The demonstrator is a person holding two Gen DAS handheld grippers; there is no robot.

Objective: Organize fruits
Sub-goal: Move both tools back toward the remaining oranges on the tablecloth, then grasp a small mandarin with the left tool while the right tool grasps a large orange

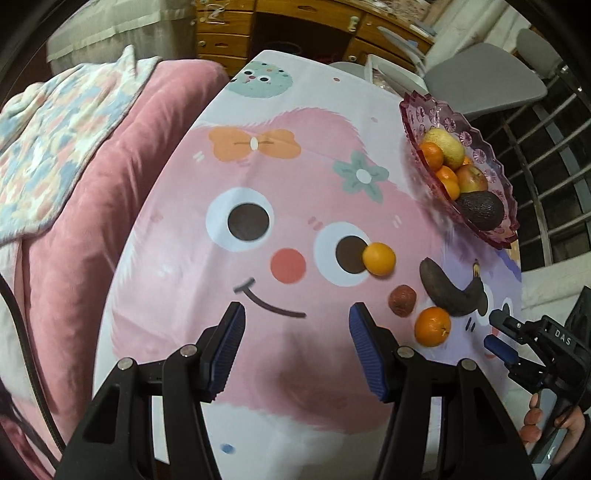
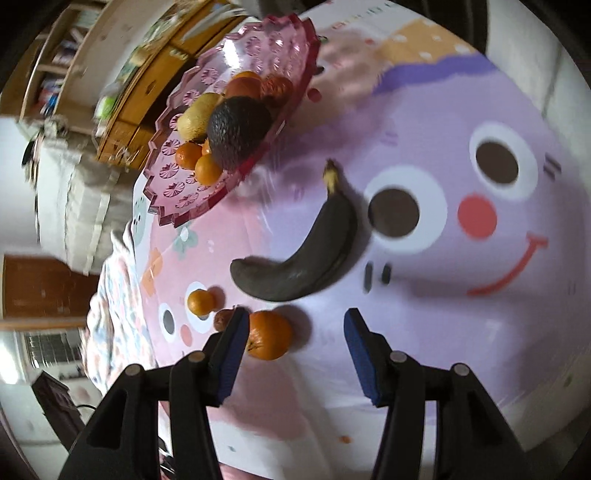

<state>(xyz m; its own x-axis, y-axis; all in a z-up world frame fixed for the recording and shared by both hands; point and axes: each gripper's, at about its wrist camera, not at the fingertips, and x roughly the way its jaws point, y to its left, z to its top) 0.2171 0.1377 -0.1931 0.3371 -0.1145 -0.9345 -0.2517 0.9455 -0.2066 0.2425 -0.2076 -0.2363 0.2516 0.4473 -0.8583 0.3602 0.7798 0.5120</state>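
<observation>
A pink glass fruit bowl [image 1: 413,122] [image 2: 280,48] stands at the table's far right with oranges, a yellow fruit, an apple and an avocado [image 1: 480,208] [image 2: 236,133] in it. On the cloth lie a blackened banana [image 1: 443,291] [image 2: 306,266], two oranges [image 1: 378,258] [image 1: 432,326] [image 2: 269,334] [image 2: 200,302] and a small brown fruit [image 1: 402,301] [image 2: 222,319]. My left gripper [image 1: 297,314] is open and empty over the pink face. My right gripper [image 2: 293,323] [image 1: 495,328] is open and empty, its left finger beside the nearer orange.
The table [image 1: 258,221] wears a cartoon-face cloth. A pink bed with a patterned blanket [image 1: 55,147] runs along the left. Wooden drawers [image 1: 229,33] stand at the back, grey chairs [image 1: 487,85] and a railing at the right.
</observation>
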